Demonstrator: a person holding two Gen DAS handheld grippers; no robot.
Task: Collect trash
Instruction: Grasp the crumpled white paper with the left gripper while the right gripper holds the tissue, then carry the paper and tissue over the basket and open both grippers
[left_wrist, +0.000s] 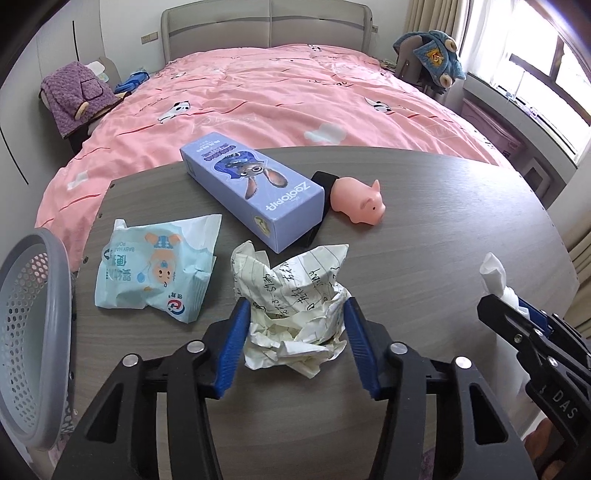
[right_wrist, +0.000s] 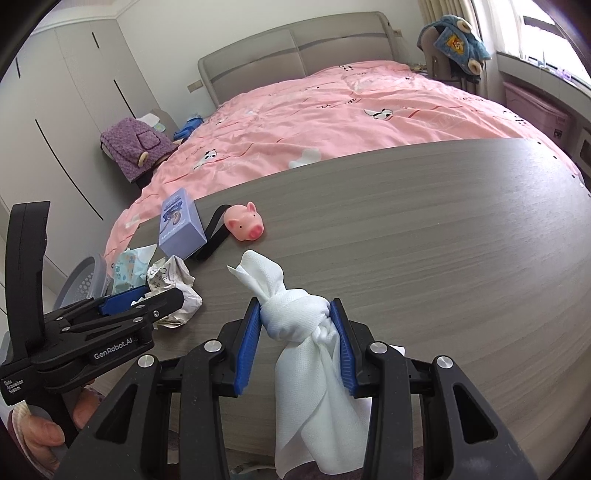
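A crumpled sheet of lined paper (left_wrist: 291, 280) lies on the grey wooden table (left_wrist: 443, 229). My left gripper (left_wrist: 297, 303) has its blue pads (left_wrist: 236, 332) pressed on both sides of it. The right wrist view shows the same paper (right_wrist: 181, 280) under the left gripper (right_wrist: 147, 297). My right gripper (right_wrist: 295, 306) is shut on a knotted white cloth (right_wrist: 266, 275), which hangs down over the table's near edge. That gripper (left_wrist: 517, 306) and the cloth (left_wrist: 493, 271) show at the right of the left wrist view. A torn light-blue wipes packet (left_wrist: 155, 269) lies left of the paper.
A grey perforated basket (left_wrist: 37, 325) stands off the table's left edge. Farther back lie a purple box (left_wrist: 255, 188), a black strap (left_wrist: 323, 177) and a pink toy pig (left_wrist: 360, 203). Behind the table is a bed with a pink cover (left_wrist: 277, 92).
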